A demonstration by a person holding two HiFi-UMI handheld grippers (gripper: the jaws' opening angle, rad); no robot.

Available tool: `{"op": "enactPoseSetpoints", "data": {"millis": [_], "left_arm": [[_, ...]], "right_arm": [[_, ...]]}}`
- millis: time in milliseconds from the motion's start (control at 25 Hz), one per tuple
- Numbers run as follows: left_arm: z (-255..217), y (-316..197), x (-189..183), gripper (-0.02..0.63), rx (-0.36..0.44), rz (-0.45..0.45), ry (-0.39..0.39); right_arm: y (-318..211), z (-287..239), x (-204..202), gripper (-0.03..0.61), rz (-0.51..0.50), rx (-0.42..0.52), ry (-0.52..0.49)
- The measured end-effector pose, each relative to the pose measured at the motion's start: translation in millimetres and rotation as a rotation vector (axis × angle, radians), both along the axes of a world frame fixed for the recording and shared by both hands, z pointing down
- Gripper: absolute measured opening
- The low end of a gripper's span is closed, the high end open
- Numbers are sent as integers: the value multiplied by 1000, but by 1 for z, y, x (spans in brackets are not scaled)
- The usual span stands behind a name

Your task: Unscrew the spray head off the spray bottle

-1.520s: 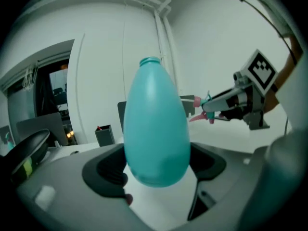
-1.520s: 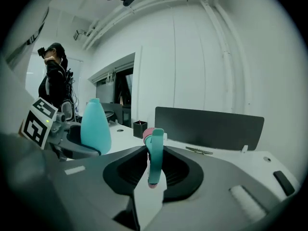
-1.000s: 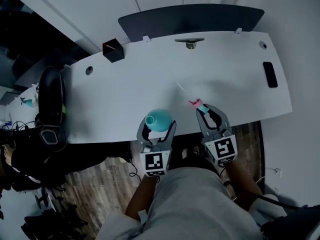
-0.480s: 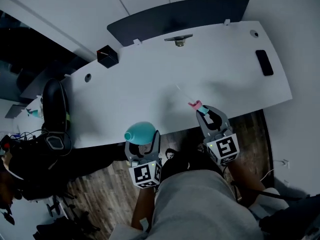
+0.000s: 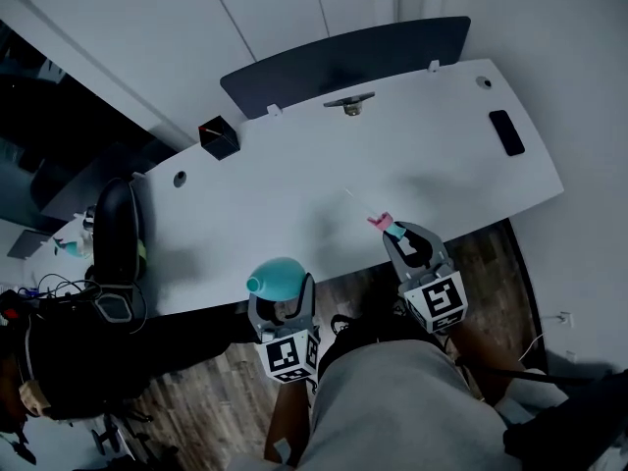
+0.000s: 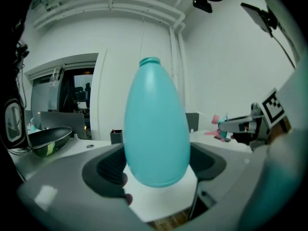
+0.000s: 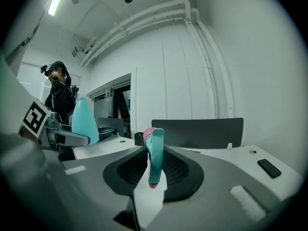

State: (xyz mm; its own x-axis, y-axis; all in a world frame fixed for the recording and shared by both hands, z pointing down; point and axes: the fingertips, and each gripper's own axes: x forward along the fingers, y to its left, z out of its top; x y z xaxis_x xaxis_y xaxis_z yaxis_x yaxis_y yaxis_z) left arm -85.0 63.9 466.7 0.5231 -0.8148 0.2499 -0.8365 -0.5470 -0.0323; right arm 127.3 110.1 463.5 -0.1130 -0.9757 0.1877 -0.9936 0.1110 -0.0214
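1. The spray head (image 7: 155, 153) is off the bottle. My right gripper (image 5: 404, 235) clamps it upright, and its thin tube (image 5: 358, 202) points to 11 o'clock over the worktop (image 5: 294, 184).
2. The bottle (image 6: 156, 129), its neck open, is squeezed in my left gripper (image 5: 283, 294) at the worktop's near edge. It is at 8 o'clock from the spray head, apart from it.
3. A phone (image 5: 506, 132) lies at 2 o'clock from the spray head, and a black box (image 5: 218, 137) at 11 o'clock from the bottle.

Between left tongs (image 5: 283, 290): spray bottle (image 5: 276, 271). Between right tongs (image 5: 398, 236): spray head (image 5: 384, 223). On the surface (image 5: 294, 189), far beyond right tongs, rightward: phone (image 5: 506, 132); beyond left tongs: small box (image 5: 218, 136).
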Motion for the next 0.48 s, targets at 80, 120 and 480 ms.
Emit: {"op": "enactPoseSetpoints", "data": {"millis": [80,120,480], "left_arm": [[-1,2,-2,397,0,7,10],[0,2,-1,397,0,13,13],[1,3,0,397,0,51,35]], "right_arm": [[2,-2,-2,86,1,-2,14],[2,-3,-2,86,4,-3,23],[4,-8,-11,86,38,5,30]]}}
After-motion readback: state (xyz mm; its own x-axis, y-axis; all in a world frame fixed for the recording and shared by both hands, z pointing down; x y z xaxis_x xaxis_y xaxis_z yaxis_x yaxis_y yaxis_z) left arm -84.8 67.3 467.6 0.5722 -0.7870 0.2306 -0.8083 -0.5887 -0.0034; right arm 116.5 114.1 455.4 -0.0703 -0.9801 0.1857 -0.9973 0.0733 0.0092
